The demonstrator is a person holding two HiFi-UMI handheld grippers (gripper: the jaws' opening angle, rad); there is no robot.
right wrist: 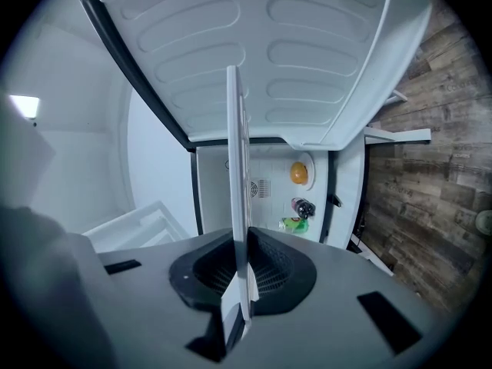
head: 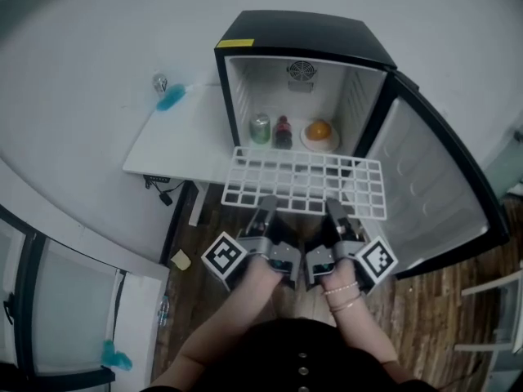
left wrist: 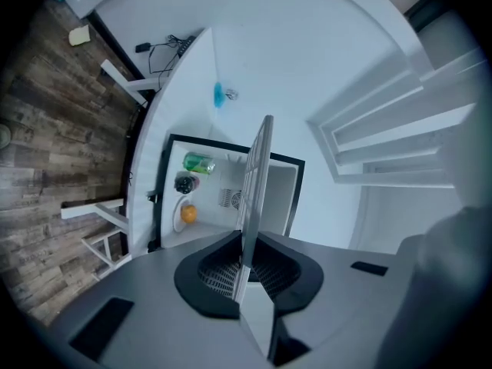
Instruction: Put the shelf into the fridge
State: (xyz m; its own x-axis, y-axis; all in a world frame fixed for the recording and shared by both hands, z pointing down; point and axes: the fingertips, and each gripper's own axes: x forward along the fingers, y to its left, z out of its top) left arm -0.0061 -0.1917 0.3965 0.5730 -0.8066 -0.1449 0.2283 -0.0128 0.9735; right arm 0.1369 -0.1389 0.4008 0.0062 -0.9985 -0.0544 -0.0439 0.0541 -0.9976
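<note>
Both the left gripper (head: 265, 205) and the right gripper (head: 335, 208) had their jaws clamped on the near edge of the shelf (head: 304, 178), held level at the open fridge (head: 304, 29), apparently not yet slid in.

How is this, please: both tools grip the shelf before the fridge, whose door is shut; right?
Not quite: the head view shows the door open. The left tool and right tool do grip the shelf before the fridge.
</note>
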